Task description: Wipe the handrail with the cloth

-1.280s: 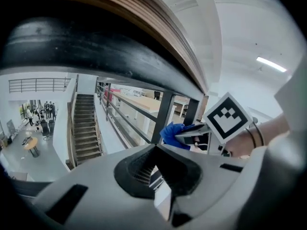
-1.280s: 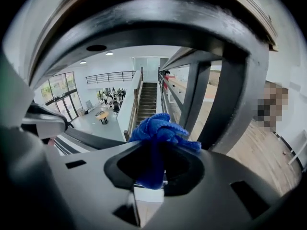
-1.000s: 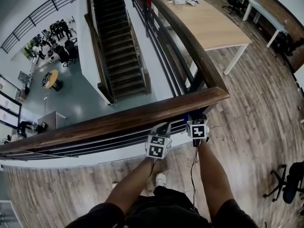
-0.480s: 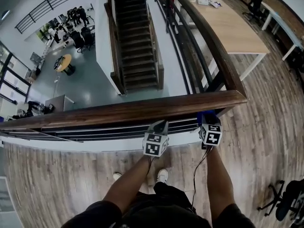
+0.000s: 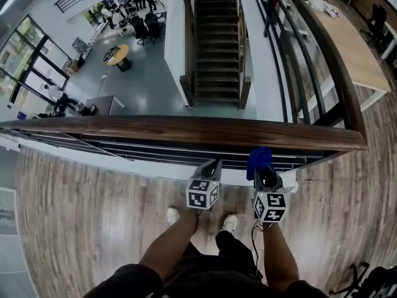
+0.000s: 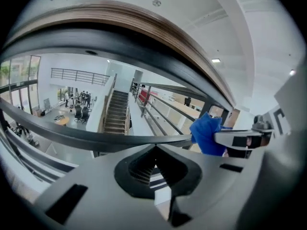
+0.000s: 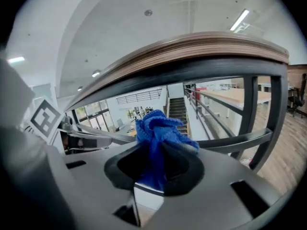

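A brown wooden handrail (image 5: 186,129) runs across the head view, with a corner at the right (image 5: 356,143). My right gripper (image 5: 260,170) is below and on my side of the rail, shut on a bunched blue cloth (image 5: 259,158) that sticks up past its tips. In the right gripper view the cloth (image 7: 158,128) is pinched in the right gripper (image 7: 156,153), under the handrail (image 7: 201,49) and apart from it. My left gripper (image 5: 213,164) sits beside it on the left. In its own view the left gripper (image 6: 154,150) is shut and holds nothing, below the handrail (image 6: 144,28); the cloth (image 6: 207,135) shows at its right.
Dark metal bars (image 5: 186,155) run under the rail. Beyond it are an open drop, a staircase (image 5: 217,48) and a lower floor with people and desks (image 5: 127,11). A wooden table (image 5: 356,48) stands at upper right. My shoes (image 5: 231,222) are on a plank floor.
The rail's corner now lies farther right of both grippers. The right gripper has dropped lower and nearer my body, so more of the blue cloth shows. Both grippers stay shut.
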A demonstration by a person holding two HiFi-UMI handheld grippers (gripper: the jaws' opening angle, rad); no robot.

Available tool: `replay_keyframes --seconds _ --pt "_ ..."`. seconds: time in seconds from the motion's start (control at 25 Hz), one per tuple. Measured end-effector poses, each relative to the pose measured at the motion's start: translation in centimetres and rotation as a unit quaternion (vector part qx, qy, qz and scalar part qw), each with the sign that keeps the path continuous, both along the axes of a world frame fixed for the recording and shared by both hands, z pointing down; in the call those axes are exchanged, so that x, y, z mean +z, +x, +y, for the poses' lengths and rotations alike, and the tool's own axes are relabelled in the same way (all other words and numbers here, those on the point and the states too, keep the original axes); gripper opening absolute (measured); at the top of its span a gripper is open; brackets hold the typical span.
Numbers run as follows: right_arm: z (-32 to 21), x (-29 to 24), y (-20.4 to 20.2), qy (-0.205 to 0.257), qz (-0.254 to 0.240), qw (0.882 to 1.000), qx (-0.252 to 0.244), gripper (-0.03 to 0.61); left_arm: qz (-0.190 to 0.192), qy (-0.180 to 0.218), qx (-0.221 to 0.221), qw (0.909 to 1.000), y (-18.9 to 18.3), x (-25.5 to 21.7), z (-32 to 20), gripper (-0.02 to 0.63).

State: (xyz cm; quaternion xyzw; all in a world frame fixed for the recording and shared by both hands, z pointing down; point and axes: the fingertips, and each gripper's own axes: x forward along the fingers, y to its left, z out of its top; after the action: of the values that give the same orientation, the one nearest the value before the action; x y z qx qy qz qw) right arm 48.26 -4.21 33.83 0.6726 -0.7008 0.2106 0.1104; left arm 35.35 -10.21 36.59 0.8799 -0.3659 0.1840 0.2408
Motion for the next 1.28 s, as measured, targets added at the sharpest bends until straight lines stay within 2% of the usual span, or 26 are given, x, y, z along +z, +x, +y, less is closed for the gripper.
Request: replay_keyframes --seconds 0.16,0.4,0.56,0.76,1.0,1.2,1.28 --pt "-1.4 1.6 -10.9 -0.012 -0.006 0.997 -0.079 0.094 -0.009 -0.003 -0.043 0.9990 -10.0 1.0 -1.4 0.005" --pt "-4.8 5.9 -24.7 -0.038 0.002 0.984 -0.175 0.094 -0.031 -0.012 -0.122 0.9919 -25.7 4.2 -2.9 0.005" --pt "-7.2 8.2 -34.7 -0.055 0.001 0.974 -0.219 0.094 -0.037 -0.018 -0.166 0.9853 -36.4 5.4 -4.1 0.005" --pt "-11.8 12.9 -46.2 -0.088 0.043 0.962 -0.255 0.094 -0.056 -0.018 -0.206 0.9767 -48.4 8.0 -7.3 0.005" --pt "-17.9 15.7 -58.8 -0.082 0.058 0.953 -0.284 0.094 -0.048 -0.024 -0.228 0.9721 -59.6 10.5 -10.4 0.005" --pt "-23.2 17.4 -67.7 -0.067 0.060 0.945 -0.314 0.094 -0.036 -0.023 -0.255 0.9661 -66.6 13.2 -12.9 0.005" --pt "-25.7 18.0 -70.8 -0.065 0.049 0.945 -0.316 0.094 -0.034 -0.018 -0.263 0.9642 -69.3 14.3 -14.3 0.005"
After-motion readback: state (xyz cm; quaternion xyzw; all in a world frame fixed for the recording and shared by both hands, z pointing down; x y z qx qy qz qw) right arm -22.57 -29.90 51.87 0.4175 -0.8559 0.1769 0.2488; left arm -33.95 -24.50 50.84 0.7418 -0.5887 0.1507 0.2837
